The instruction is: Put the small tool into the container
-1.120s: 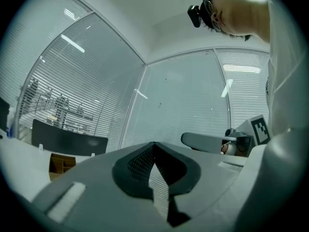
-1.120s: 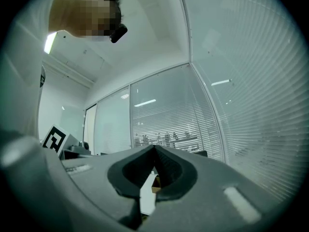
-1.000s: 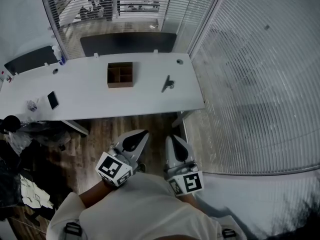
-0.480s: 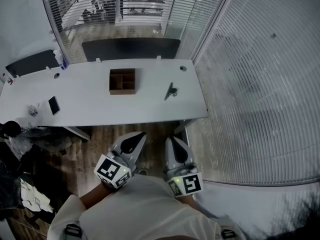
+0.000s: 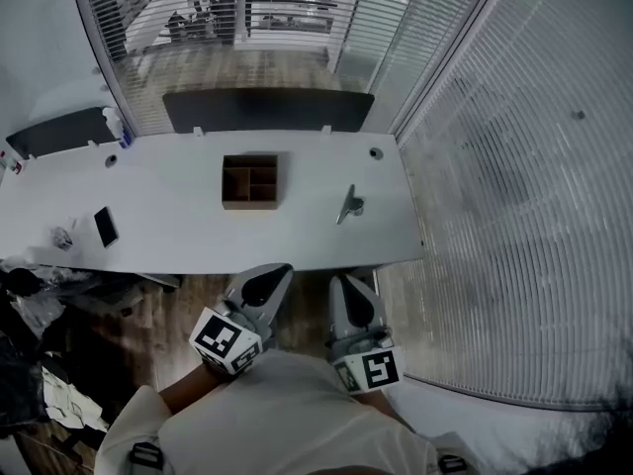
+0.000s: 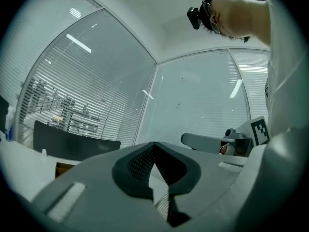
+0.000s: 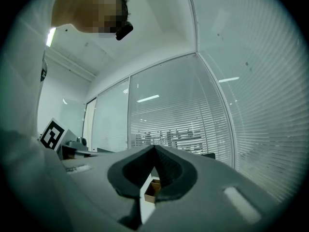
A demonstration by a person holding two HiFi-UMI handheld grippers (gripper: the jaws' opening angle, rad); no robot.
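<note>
Small tool lies flat on the white desk, to the right of the container and apart from it, with only bare desk between the two.

The container is an open wooden box split into compartments, and it looks empty. Both claws hang over the wooden floor on the person's side of the container, short of the desk's near edge. The left claw is about in line with the container. The right claw is off to the container's right, closer to the line of the tool. Each gripper view shows its claw's jaws closed together with nothing between them.

The step in hand looks like the approach. The right claw seems better placed for the pick. It should open its jaws before it arrives, then straddle the tool across its narrow width. The tool is slim and lies flat, so a shallow pinch could push it along the desk. A firm grip at its thicker part would help, followed by a clean lift over the container's wall.

Dark panels stand behind the container, and a phone lies well to its left. Nothing blocks the path.
</note>
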